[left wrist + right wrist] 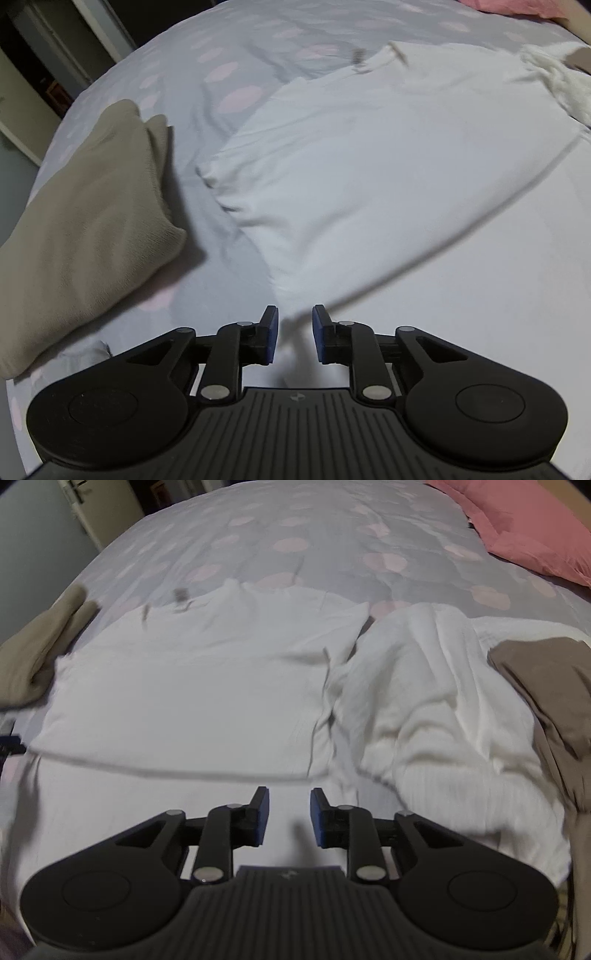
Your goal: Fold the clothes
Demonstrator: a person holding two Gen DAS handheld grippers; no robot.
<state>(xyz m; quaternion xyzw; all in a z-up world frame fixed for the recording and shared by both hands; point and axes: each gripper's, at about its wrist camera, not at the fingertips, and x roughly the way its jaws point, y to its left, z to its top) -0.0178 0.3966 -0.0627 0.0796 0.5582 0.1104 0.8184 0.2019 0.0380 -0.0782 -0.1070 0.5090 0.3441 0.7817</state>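
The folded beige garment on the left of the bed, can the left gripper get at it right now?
Probably yes. The left gripper is open and holds nothing, and the folded beige garment lies uncovered on the bedspread, off to its left, apart from the white shirt. Nothing sits between them.

My gripper (pixel 289 818) is black with blue pads (pixel 263 821). The bed cover (pixel 332 539) is grey with pink dots; the shirt (pixel 192 686) is white, the pillow (pixel 528 528) pink.

Shirt (pixel 192 686) on bed (pixel 295 535); folded garment (pixel 33 653) left, pile (pixel 443 716) right.
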